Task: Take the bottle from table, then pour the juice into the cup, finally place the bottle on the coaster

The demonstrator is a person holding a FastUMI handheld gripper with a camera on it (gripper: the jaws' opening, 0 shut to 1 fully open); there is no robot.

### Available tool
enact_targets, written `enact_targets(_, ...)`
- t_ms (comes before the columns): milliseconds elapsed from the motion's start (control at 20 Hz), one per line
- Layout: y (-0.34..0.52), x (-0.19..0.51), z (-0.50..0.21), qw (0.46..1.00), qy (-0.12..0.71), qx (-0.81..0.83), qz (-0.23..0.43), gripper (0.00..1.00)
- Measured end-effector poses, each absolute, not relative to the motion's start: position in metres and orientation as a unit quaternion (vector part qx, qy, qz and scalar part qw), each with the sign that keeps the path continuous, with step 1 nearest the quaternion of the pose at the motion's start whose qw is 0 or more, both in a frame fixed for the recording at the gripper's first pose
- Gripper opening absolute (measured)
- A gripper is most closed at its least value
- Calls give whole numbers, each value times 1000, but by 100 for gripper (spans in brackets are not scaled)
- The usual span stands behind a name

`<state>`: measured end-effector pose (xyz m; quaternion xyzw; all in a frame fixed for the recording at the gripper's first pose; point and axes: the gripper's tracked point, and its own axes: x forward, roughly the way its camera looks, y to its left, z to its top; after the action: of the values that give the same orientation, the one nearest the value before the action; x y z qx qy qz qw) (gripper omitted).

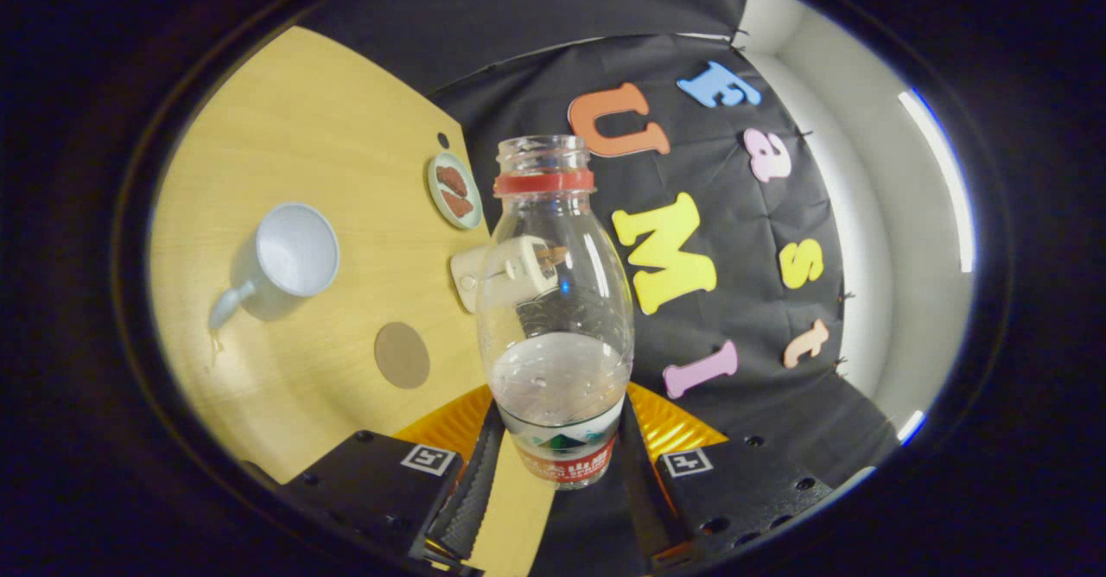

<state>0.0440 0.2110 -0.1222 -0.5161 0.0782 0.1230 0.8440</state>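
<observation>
- Bottle (557, 301), clear plastic, uncapped, red neck ring, stands lengthwise up the frame's centre, mouth upward; its label print is too blurred to read.
- Gripper (557, 465) clamps its base from both sides.
- White cup (289, 257) sits at left on the wooden tabletop (328, 128).

- The wooden table (328, 102) carried a white cup (289, 257), empty.
- A round brown coaster (402, 355) lay near it.
- A small plate (454, 190) sat near the wall.

A pale wooden worktop (294, 128) is backed by a wall of black cloth (760, 318). Beyond the cloth, a white wall (873, 214) is lit by a long strip light (937, 175).
</observation>
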Motion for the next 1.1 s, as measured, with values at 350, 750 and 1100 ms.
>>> enact_targets(350,188,28,-115,930,92,-319,159,72)
enact_targets(750,176,7,-77,972,65,-98,204,72)
enact_targets(1100,190,36,-47,971,46,21,235,72)
